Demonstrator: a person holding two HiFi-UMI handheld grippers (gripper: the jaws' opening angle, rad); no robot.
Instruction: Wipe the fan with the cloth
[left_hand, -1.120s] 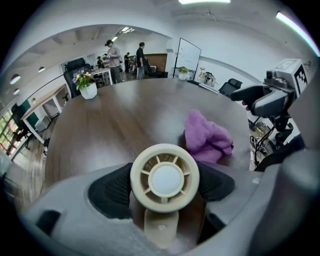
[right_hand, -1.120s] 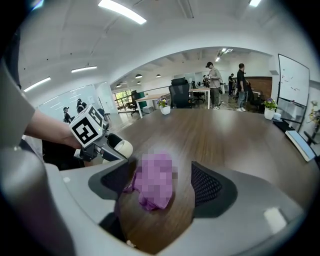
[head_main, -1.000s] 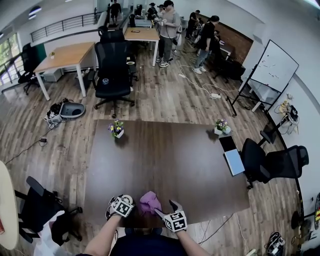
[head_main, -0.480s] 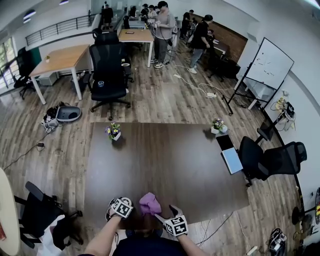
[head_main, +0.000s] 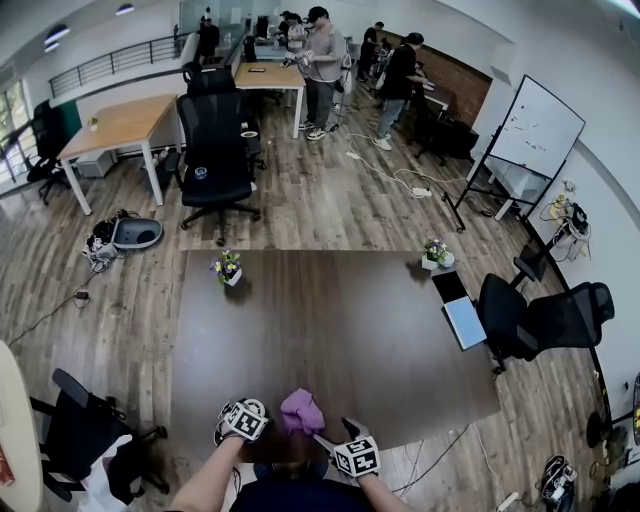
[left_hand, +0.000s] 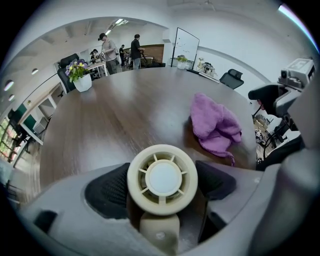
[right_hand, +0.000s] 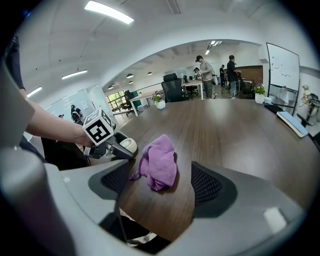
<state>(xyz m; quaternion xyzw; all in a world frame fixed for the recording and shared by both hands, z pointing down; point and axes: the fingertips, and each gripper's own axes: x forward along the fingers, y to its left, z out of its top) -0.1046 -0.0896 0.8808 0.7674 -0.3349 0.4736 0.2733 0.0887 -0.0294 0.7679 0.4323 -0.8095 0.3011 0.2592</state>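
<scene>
The left gripper (left_hand: 161, 187) is holding the fan (left_hand: 161, 177) at the table (right_hand: 225, 135) edge, its jaws just easing wider. The right gripper (right_hand: 162, 182) is hanging open and empty before the cloth (right_hand: 159, 165), which is lying just beside the fan. I reckon closing on the cloth is coming next.

Purple cloth (head_main: 301, 411). Dark brown table (head_main: 340, 310) with a streaky wood grain. Cream fan (left_hand: 161, 179) with a paler, whitish centre. The left gripper (left_hand: 160, 187) and right gripper (right_hand: 162, 187) are grey, with black mesh-patterned pads (right_hand: 206, 186) and a cube (right_hand: 98, 131) of black-and-white squares.
</scene>
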